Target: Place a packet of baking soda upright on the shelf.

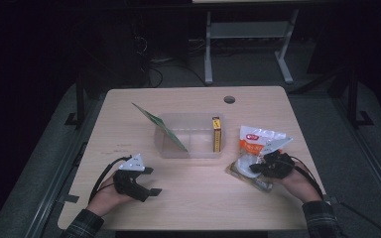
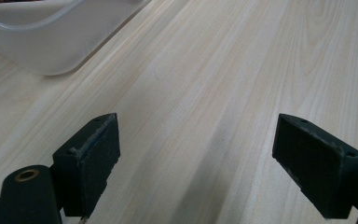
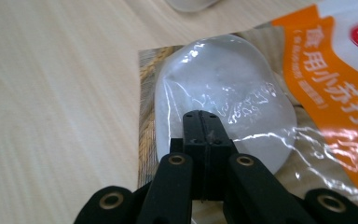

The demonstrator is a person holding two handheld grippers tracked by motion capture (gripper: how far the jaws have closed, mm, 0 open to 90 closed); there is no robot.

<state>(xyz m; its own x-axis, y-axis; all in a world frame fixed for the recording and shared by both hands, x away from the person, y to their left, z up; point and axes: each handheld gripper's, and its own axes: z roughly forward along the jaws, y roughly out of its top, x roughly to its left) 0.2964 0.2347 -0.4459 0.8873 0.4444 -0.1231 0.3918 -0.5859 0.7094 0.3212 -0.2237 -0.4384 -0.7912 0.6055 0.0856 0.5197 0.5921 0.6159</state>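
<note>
The right gripper (image 3: 204,122) has its jaws pressed together, tips over the orange-and-white pouch (image 3: 242,93) on the table (image 1: 198,193), holding nothing visible. The left gripper (image 2: 198,158) gapes wide, empty. Between them the clear tub (image 1: 191,148) holds a yellow box (image 1: 217,134) and green card (image 1: 158,126).

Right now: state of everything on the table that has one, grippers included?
left gripper: open, nothing between the jaws, low over bare table.
right gripper: shut, jaws together, tips over the bag; whether they pinch the film, can't tell.
orange and white bag: lying flat, sealed as far as visible.
clear bin: upright, no lid.
green packet: tilted, leaning on the bin's left rim.
yellow box: inside the bin, along its right wall.
</note>
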